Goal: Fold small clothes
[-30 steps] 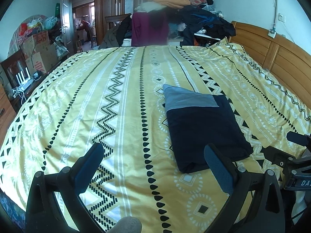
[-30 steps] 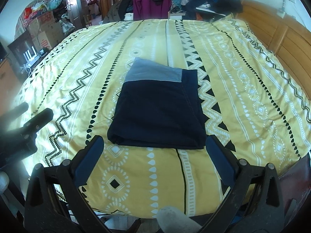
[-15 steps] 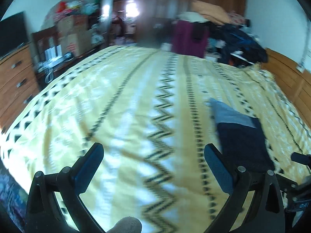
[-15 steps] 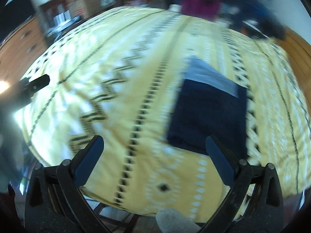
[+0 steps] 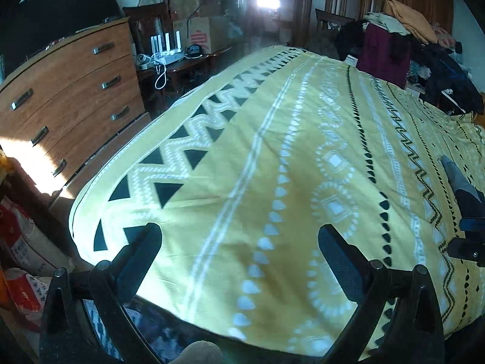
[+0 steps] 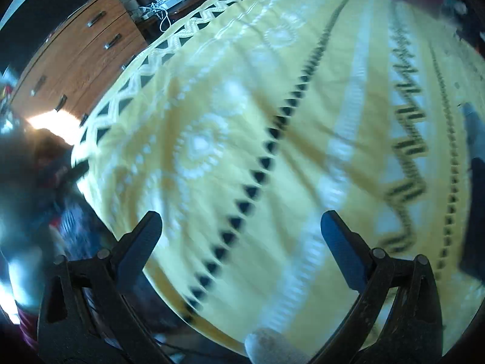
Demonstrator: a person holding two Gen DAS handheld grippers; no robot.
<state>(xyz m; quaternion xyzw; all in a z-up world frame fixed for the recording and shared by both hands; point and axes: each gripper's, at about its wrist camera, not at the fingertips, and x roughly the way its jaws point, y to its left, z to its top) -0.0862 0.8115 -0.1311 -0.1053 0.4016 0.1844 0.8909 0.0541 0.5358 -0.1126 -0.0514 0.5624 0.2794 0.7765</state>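
Containers: cardboard boxes stacked past the far end of the dresser, closed as far as visible, contents can't tell. Wooden dresser left of the bed, all drawers shut; also visible top left in right wrist view.

Left tongs: spread wide, nothing between the fingers, touching nothing; they hang over the near left corner of the bed. Right tongs: likewise released, wide gap, empty, over the yellow patterned cover; that view is motion-blurred. The other tool's dark fingertip pokes in at the right edge of the left wrist view.

Task item: folded dark garment with a grey band lies flat on the bed cover, at the far right edge of the left wrist view, well apart from the left tongs. In the right wrist view it's a dark sliver at the right edge, mostly cropped.

Around: white router with antennas and cables on a low dark stand beyond the dresser. Pile of clothes heaped at the far end of the bed. Bags on the floor at the near left. Bed surface between tongs and garment is bare cover.
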